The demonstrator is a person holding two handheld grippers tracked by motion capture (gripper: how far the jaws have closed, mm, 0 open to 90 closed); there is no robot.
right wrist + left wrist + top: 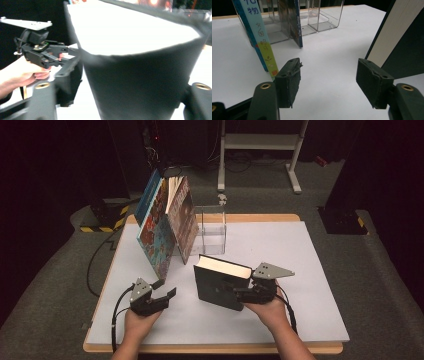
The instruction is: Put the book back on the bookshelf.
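Black book [220,281] clamped upright in right gripper [248,292]. Left gripper [161,296] held spread, empty, beside it; colourful books [165,222] propped beyond.

blue book spine [255,32] | Chinese characters "物", "图" | rest unreadable

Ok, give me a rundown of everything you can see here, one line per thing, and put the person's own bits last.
dark book: one, dark green or black cover with cream page edges, standing at the front centre of the table, gripped by the right tool.
picture books: two or three, colourful covers, one with a blue spine, leaning together at the back left.
clear holder: one, transparent plastic, just right of the picture books.
table: one, pale grey top with a wooden edge.
white frame: one, on the floor behind the table.
left tool: one, black, open, holding nothing, front left.
right tool: one, black, shut on the dark book.
hands: two, one holding each tool.
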